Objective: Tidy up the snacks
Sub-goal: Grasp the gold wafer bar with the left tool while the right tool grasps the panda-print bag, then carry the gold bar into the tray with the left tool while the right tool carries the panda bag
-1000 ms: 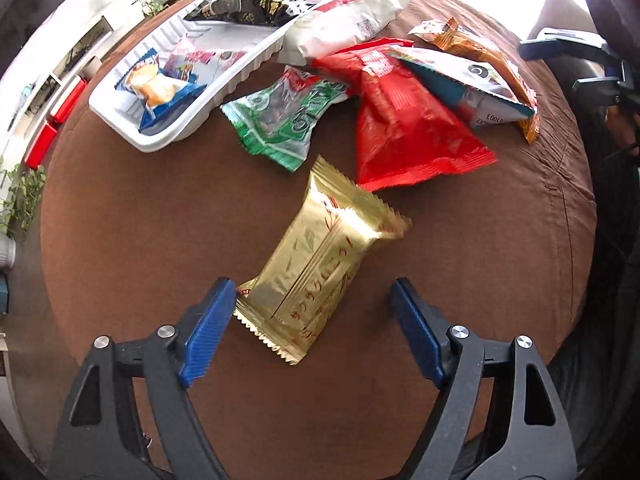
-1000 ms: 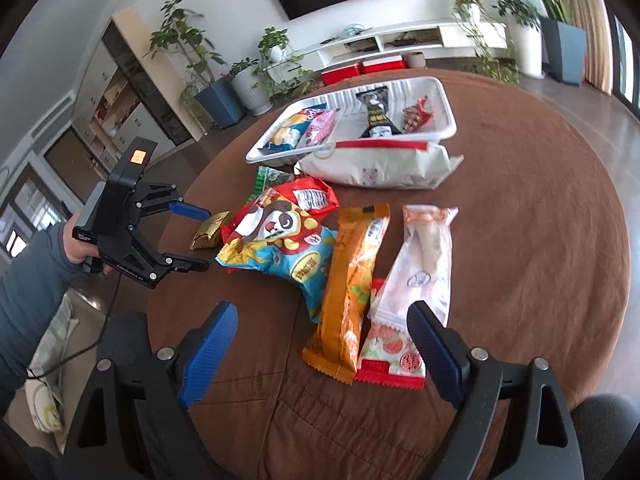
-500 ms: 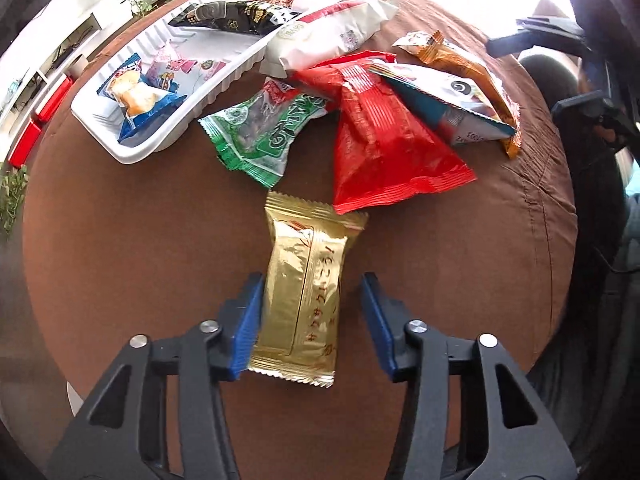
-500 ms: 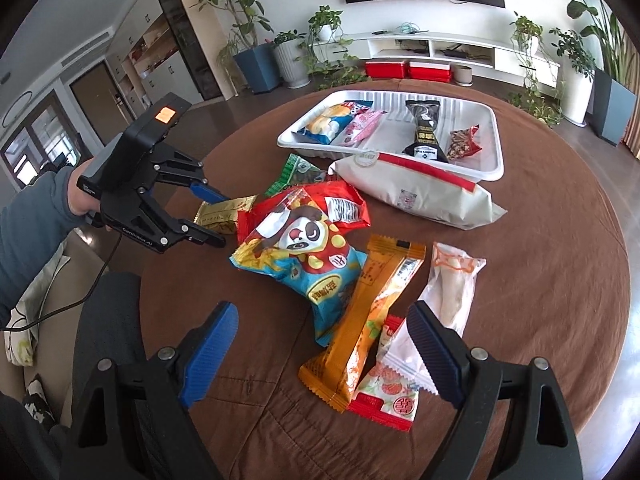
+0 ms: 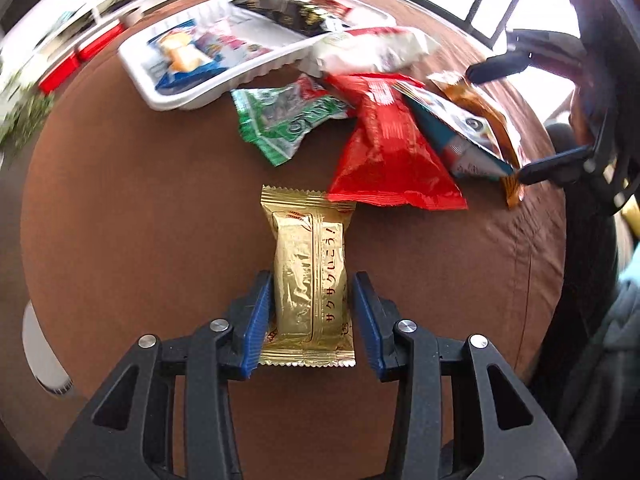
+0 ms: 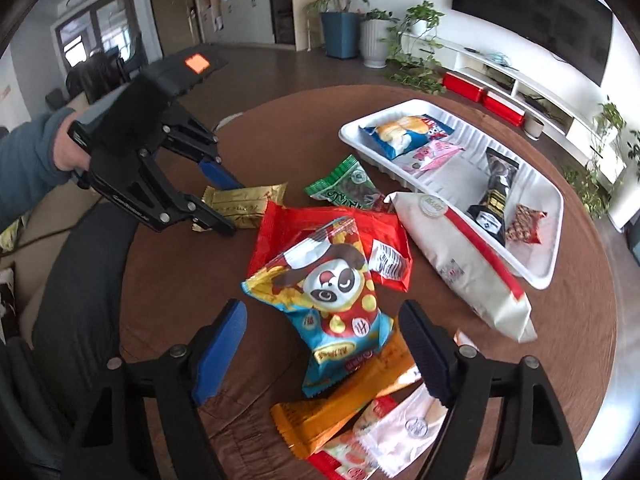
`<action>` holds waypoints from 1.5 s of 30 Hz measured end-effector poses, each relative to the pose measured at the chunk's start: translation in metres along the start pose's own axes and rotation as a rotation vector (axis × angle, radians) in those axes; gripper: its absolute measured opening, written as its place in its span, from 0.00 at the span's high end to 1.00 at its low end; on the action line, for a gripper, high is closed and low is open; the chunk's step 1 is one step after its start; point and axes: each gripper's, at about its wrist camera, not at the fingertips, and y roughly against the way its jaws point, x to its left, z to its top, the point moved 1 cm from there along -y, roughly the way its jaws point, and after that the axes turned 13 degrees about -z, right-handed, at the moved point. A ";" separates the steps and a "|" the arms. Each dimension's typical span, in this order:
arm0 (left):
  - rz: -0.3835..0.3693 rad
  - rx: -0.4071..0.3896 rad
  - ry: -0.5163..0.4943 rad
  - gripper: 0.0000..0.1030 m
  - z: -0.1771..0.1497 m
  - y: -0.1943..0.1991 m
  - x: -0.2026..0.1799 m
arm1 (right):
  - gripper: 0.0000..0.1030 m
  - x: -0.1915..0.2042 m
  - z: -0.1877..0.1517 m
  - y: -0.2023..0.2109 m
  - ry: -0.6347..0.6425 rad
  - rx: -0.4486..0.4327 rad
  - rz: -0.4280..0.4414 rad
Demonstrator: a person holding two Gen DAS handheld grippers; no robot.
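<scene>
A gold snack packet (image 5: 308,276) lies lengthwise on the brown tablecloth between the blue pads of my left gripper (image 5: 310,284). Its jaws are closing and the pads press the packet's two long sides. The right wrist view shows that gripper (image 6: 232,208) held in a hand, astride the gold packet (image 6: 240,206). My right gripper (image 6: 322,312) hovers over a panda-print bag (image 6: 332,292). Its jaws are closing a little and stand wide, with the pads clear of the bag. A white tray (image 6: 532,276) at the far side holds several small snacks.
Loose on the cloth are a red bag (image 5: 388,156), a green packet (image 5: 280,124), a long white bag (image 6: 460,256) against the tray and an orange packet (image 6: 340,404). The round table's edge curves close behind both grippers. Plants and a low shelf stand beyond.
My left gripper rolled square to the gold packet and its jaws drew in from wide apart onto its sides. My right gripper rolled and shifted from the orange and white packets to above the panda bag.
</scene>
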 end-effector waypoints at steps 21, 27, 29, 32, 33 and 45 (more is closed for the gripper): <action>0.091 -0.060 0.087 0.69 -0.006 0.004 -0.009 | 0.44 0.009 0.007 -0.046 0.094 0.146 0.010; 0.067 -0.068 0.090 0.72 -0.006 0.005 -0.011 | 0.50 0.007 0.007 -0.043 0.045 0.139 0.039; 0.061 -0.078 0.095 0.72 -0.007 0.006 -0.011 | 0.51 0.004 0.008 -0.042 0.025 0.135 0.049; 0.055 -0.091 0.097 0.72 -0.009 0.008 -0.013 | 0.53 0.002 0.008 -0.038 -0.001 0.125 0.064; 0.057 -0.096 0.098 0.72 -0.009 0.010 -0.014 | 0.53 0.002 0.008 -0.038 -0.001 0.118 0.065; 0.022 -0.189 0.152 0.72 -0.025 0.033 -0.020 | 0.55 -0.003 0.000 -0.009 -0.124 0.055 0.119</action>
